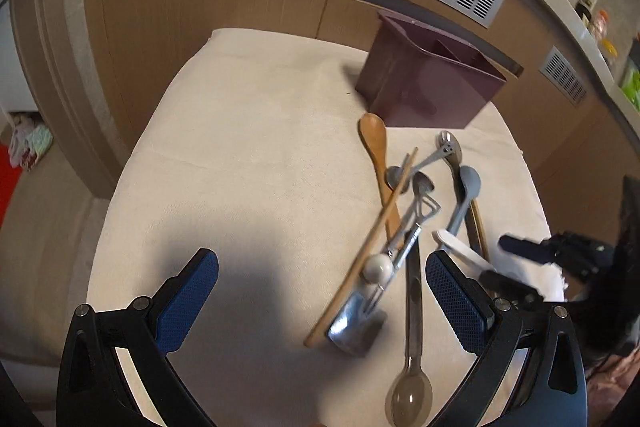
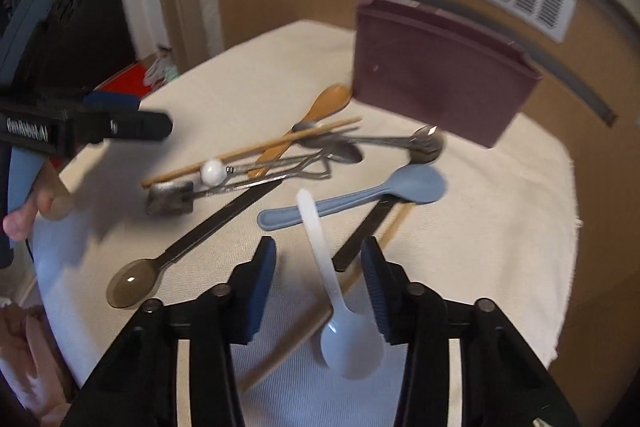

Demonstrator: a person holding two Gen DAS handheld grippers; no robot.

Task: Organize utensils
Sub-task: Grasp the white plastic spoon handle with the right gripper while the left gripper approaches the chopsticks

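From the left wrist, the left gripper (image 1: 322, 301) hangs spread wide and empty, blue textured pads over cream cloth (image 1: 240, 167), beside a translucent smoky spoon (image 1: 411, 393), one long wooden chopstick (image 1: 362, 251) and one wooden spoon (image 1: 378, 163), with the maroon plastic holder (image 1: 428, 87) beyond the heap. From the right wrist, the right gripper (image 2: 318, 291) stands open, astride one white plastic spoon (image 2: 340, 307), not closed on it; one matte blue-grey spoon (image 2: 360, 197) lies just past.
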